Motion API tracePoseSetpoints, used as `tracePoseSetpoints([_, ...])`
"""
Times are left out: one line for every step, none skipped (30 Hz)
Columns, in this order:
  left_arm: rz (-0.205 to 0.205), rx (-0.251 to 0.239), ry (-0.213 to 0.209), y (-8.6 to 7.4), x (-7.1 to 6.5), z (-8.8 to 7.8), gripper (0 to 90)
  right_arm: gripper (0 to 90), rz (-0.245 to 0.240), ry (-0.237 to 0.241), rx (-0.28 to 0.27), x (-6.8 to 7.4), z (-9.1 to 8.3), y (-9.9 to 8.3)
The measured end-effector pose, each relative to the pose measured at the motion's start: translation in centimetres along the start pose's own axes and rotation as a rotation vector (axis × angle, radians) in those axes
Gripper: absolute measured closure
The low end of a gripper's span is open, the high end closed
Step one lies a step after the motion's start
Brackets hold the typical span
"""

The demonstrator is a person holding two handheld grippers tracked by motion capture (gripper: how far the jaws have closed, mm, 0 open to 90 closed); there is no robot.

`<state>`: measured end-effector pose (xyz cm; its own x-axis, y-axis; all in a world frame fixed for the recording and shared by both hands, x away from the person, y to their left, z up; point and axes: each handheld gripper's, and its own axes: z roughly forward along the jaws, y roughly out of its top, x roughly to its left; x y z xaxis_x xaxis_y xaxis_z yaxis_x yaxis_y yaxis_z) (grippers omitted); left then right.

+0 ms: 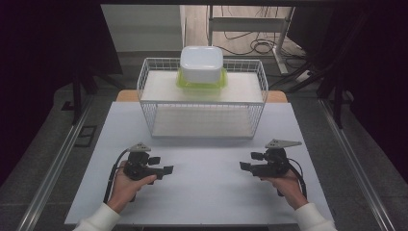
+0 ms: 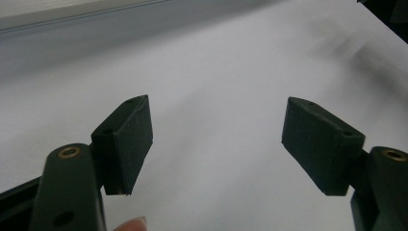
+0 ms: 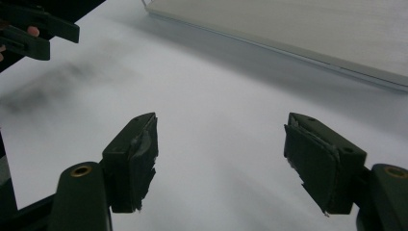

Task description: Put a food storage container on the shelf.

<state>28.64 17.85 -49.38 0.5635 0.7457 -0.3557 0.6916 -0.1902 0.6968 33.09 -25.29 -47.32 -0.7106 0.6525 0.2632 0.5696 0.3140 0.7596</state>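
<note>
A white plastic container (image 1: 201,64) rests upside down on its green lid (image 1: 183,83), on the top shelf of a white wire rack (image 1: 144,91) at the far middle of the table. My left gripper (image 1: 168,170) (image 2: 216,139) is held low over the white table top (image 1: 207,197) at the near left, open, nothing between its pads. My right gripper (image 1: 243,166) (image 3: 221,154) mirrors it at the near right, also open and holding nothing. The two point toward each other, well short of the rack.
The rack's lower board (image 3: 312,29) lies ahead and to the right in the right gripper view, where the left gripper (image 3: 33,31) also shows at the top left. Dark floor, metal rails (image 1: 53,163) and cables (image 1: 255,45) surround the table.
</note>
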Motion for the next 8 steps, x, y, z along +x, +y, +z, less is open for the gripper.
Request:
tracePoseSetpoints([0.0, 0.0, 0.0, 0.0, 0.0, 0.0, 25.5, 27.0, 0.0, 0.0, 0.0, 0.0, 0.0, 0.0])
tracePoseSetpoints([-0.002, -0.002, 0.001, 0.01, 0.01, 0.01, 25.4, 26.1, -0.009, -0.005, -0.001, 0.02, 0.01, -0.07])
tracePoseSetpoints([-0.002, -0.004, 0.001, 0.01, 0.0, 0.02, 25.4, 26.1, -0.009, -0.005, -0.001, 0.02, 0.01, -0.07])
tracePoseSetpoints([-0.002, -0.005, 0.002, 0.01, 0.01, 0.04, 25.2, 25.5, -0.01, -0.008, -0.002, 0.04, 0.01, -0.08])
tracePoseSetpoints([-0.001, -0.006, 0.005, 0.01, 0.01, 0.06, 24.8, 24.3, -0.015, -0.013, -0.005, 0.04, -0.01, -0.1])
tracePoseSetpoints([-0.002, -0.008, 0.007, 0.01, 0.02, 0.09, 24.6, 23.5, -0.013, -0.018, -0.01, 0.05, -0.02, -0.12])
tracePoseSetpoints([-0.01, -0.011, 0.01, 0.05, 0.08, 0.16, 24.3, 21.7, -0.008, -0.019, -0.019, 0.0, -0.13, -0.1])
tracePoseSetpoints([-0.01, -0.011, 0.01, 0.05, 0.08, 0.16, 24.1, 21.7, -0.008, -0.019, -0.019, 0.0, -0.13, -0.1])
